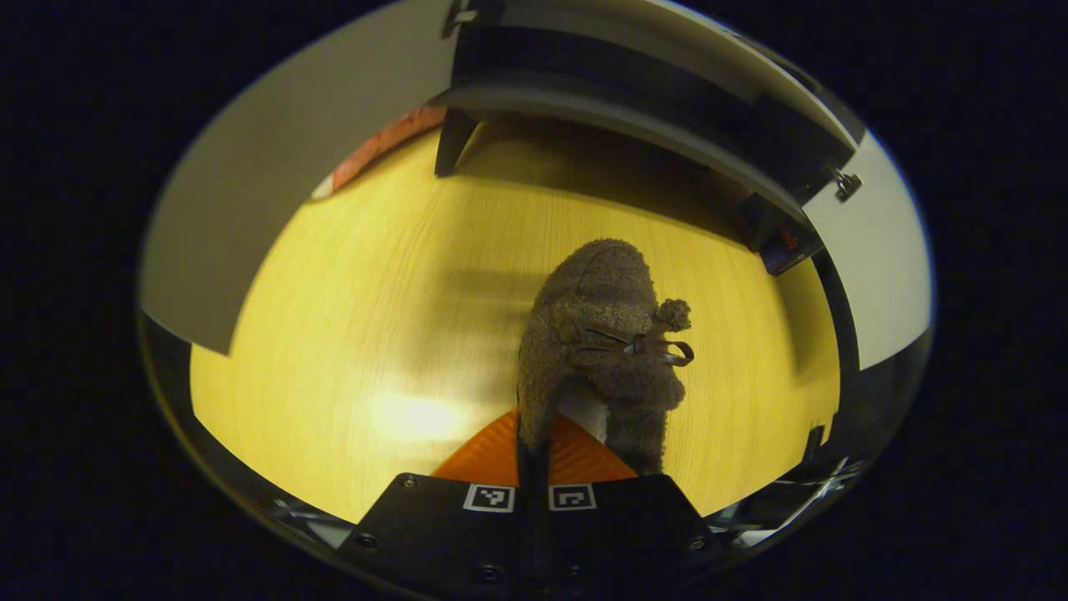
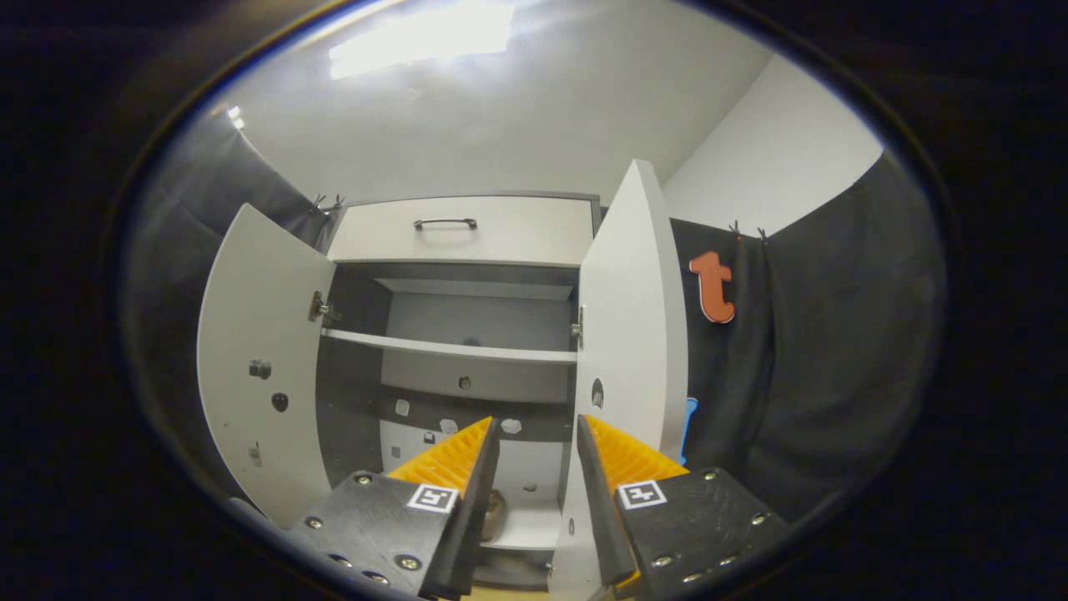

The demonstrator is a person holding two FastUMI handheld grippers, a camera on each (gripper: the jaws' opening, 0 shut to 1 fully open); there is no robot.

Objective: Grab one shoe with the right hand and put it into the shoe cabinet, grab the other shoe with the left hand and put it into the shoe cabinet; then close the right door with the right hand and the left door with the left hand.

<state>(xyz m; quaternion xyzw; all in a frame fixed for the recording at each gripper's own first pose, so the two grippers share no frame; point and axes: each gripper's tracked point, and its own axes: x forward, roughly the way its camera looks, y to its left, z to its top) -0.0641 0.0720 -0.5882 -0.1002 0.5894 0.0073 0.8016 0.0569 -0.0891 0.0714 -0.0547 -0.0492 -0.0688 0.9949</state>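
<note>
1. Left gripper (image 1: 534, 434): ribbed fingers clenched on the heel rim of a shoe (image 1: 601, 351), held above the floor (image 1: 375, 334).
2. Shoe: a fuzzy, curly-pile slipper, rounded at the toe, with a thin dark bow (image 1: 647, 346) and a small pompom on its upper.
3. Floor: smooth pale wood grain with a glossy glare patch.
4. Cabinet (image 2: 459, 334): flat matte white panels over a dark interior; one straight shelf (image 2: 450, 348); a drawer with a slim metal handle (image 2: 445, 223) on top.
5. Both doors stand open: left door (image 2: 259, 367), right door (image 2: 634, 317).
6. Right gripper (image 2: 538, 430): released, ridged fingers apart, facing the cabinet's lower compartment.
</note>
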